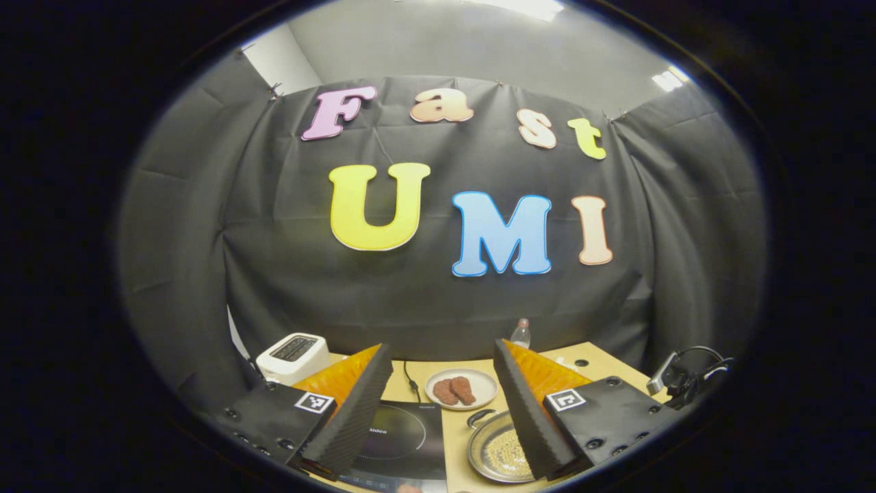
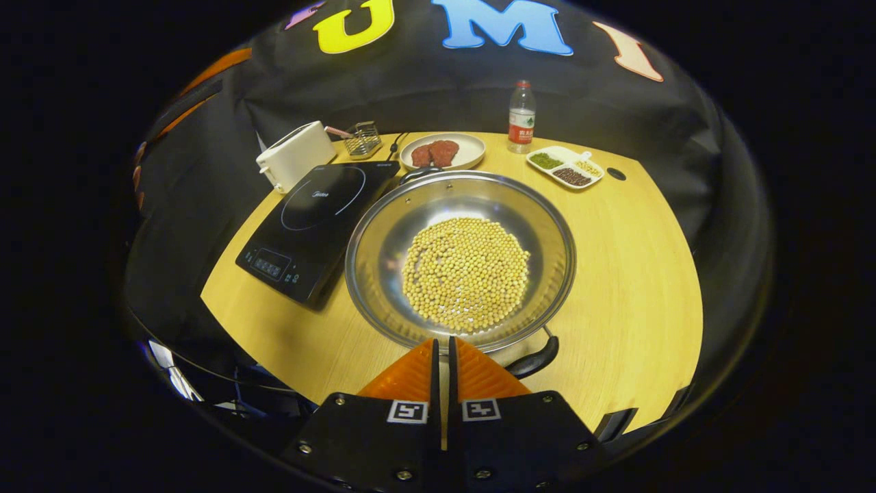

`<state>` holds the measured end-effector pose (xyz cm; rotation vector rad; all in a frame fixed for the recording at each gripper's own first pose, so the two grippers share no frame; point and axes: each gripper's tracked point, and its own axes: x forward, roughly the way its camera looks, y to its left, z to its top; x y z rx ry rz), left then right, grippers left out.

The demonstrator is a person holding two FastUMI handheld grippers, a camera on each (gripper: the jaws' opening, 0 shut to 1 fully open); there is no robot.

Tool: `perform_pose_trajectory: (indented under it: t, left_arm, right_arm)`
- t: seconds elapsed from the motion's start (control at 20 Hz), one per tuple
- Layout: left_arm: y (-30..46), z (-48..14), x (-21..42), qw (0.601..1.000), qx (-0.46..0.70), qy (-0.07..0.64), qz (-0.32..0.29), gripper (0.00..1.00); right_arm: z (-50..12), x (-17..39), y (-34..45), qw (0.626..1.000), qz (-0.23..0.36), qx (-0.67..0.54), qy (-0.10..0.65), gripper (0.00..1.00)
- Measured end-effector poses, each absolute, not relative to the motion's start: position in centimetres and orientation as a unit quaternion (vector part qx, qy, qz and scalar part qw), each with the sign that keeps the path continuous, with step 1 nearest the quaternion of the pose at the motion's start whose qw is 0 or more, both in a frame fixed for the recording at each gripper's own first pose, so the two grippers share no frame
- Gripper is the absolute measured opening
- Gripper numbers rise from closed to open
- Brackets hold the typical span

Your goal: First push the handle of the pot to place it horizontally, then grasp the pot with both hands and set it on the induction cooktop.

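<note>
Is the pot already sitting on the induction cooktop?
No, the pot rests on the table beside the induction cooktop, to its right in the right gripper view.

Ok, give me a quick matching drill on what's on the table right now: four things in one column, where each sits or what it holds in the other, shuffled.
Things:
1. pot
2. plate
3. bottle
4. toaster

Places or contents:
A. at the table's far edge, by the divided dish
B. holds yellow beans, beside the cooktop
C. holds two reddish-brown pieces of meat
D. behind the cooktop's far left corner

Pairs: 1-B, 2-C, 3-A, 4-D
</note>
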<state>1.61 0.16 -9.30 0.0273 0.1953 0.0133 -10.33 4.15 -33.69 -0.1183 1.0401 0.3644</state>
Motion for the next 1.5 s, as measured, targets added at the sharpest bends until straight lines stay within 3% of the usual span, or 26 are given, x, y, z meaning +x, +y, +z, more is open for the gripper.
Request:
perform_pose_trajectory:
  t: [0.1, 0.45, 1.05, 1.15, 1.45, 1.5]
  left_arm:
    - [0.4, -9.4, 1.8, 0.995, 0.013, 0.098, 0.01, 0.99]
    - [0.1, -9.7, 2.1, 0.995, 0.013, 0.101, 0.013, 0.97]
    - [-1.4, -10.0, 2.7, 0.994, 0.02, 0.106, -0.001, 0.99]
    - [-1.6, -9.8, 2.8, 0.994, 0.021, 0.105, -0.003, 0.95]
    - [-2.1, -10.0, 2.8, 0.994, 0.022, 0.108, -0.008, 0.99]
    - [-2.1, -10.0, 2.8, 0.994, 0.022, 0.108, -0.008, 0.95]
  right_arm:
    - [-34.7, -10.9, 4.1, 0.84, 0.175, -0.06, 0.509, 0.04]
    - [-37.0, -12.0, 3.4, 0.811, 0.172, -0.073, 0.554, 0.04]
    - [-38.1, -11.2, 1.8, 0.81, 0.145, -0.049, 0.566, 0.01]
    - [-38.1, -10.8, 1.4, 0.812, 0.141, -0.049, 0.565, 0.01]
    - [-38.4, -9.5, -1.1, 0.817, 0.116, -0.07, 0.561, 0.02]
    - [-38.4, -9.3, -1.5, 0.817, 0.113, -0.072, 0.56, 0.02]
